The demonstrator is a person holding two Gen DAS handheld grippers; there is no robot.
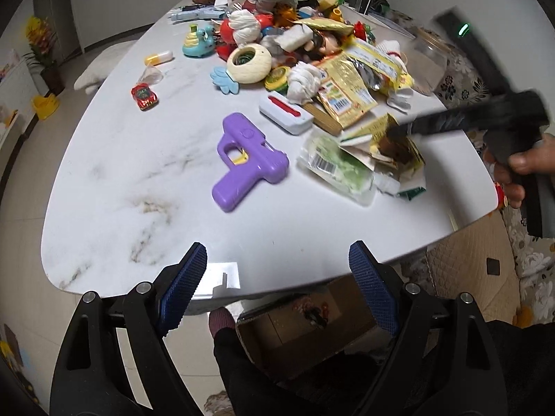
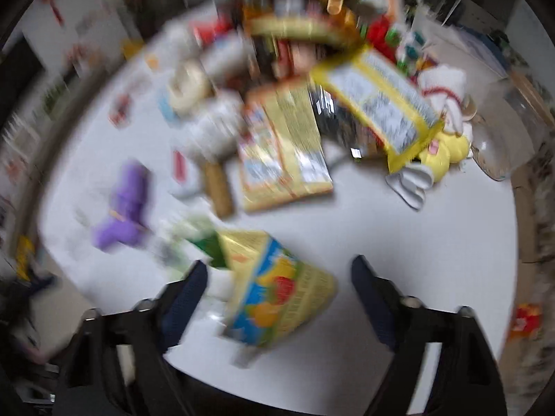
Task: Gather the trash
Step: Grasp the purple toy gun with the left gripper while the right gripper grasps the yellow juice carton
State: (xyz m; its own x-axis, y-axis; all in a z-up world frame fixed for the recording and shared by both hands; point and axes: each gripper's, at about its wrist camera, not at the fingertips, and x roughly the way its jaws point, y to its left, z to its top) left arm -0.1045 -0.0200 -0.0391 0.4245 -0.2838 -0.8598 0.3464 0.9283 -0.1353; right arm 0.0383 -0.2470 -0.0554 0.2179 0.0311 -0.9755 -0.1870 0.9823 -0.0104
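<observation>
Snack wrappers lie on the white marble table: yellow packets, a clear green-and-white packet and a crumpled heap. My left gripper is open and holds nothing, hanging over the table's near edge above a cardboard box. My right gripper, held by a hand, reaches down onto the crumpled heap. The right wrist view is blurred. In it the right gripper has its jaws apart around a yellow-and-blue fruit wrapper. The right pad stands clear of the wrapper.
A purple toy pistol, a white-and-red box and a red toy car lie near the wrappers. Toys are heaped at the table's far side. A glass jar stands at the right edge. A person's dark trouser leg is below.
</observation>
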